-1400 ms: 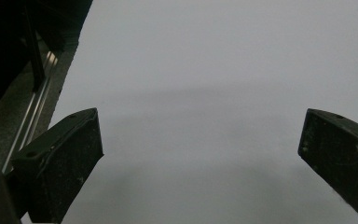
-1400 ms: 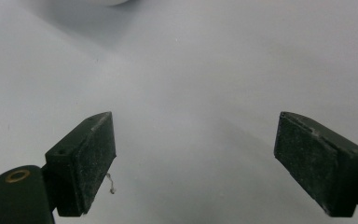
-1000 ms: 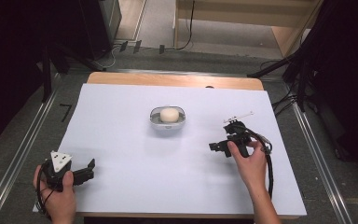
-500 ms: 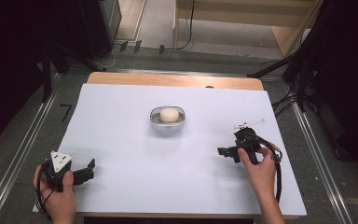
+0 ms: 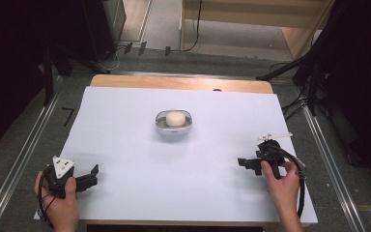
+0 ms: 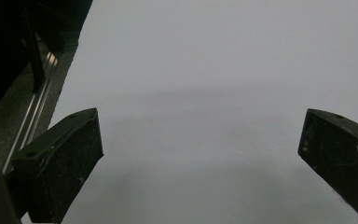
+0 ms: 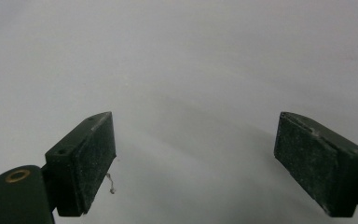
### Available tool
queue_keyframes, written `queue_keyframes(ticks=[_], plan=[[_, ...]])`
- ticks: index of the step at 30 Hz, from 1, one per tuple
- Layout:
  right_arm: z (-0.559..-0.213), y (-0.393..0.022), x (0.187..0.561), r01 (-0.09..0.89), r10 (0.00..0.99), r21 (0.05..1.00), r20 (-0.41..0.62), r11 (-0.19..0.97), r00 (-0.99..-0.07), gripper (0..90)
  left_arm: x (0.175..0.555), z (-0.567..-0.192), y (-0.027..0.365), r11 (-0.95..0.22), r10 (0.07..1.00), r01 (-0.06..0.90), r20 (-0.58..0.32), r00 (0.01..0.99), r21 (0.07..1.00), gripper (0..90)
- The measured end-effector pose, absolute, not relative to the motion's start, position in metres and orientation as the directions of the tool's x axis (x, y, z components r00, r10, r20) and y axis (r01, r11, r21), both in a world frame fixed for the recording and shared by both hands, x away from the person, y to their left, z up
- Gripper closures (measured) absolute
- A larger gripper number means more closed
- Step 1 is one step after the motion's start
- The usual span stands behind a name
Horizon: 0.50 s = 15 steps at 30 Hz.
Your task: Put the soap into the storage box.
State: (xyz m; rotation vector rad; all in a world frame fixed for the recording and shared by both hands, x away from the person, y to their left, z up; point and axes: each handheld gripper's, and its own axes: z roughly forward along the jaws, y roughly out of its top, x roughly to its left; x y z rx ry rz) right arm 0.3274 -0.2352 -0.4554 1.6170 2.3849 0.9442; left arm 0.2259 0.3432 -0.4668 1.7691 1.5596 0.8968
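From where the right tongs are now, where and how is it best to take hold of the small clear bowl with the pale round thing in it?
Probably by the rim of the small clear bowl on its right side, coming in low from the right. The pale round ball takes up the middle, so one jaw should slip inside the wall, one outside. The right tongs are open.

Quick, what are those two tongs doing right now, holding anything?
Left tongs: open, holding nothing, over the bare white table.
Right tongs: open, holding nothing.
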Motion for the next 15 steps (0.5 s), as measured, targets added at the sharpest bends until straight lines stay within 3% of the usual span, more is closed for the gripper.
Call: queue_keyframes(ticks=[15], plan=[[-0.464, -0.273, 0.305, 0.788, 0.879, 0.585, 0.254, 0.192, -0.403, 13.3, 0.226, -0.467, 0.343, -0.125, 0.992, 0.581, 0.096, 0.081, 0.804, 0.1]])
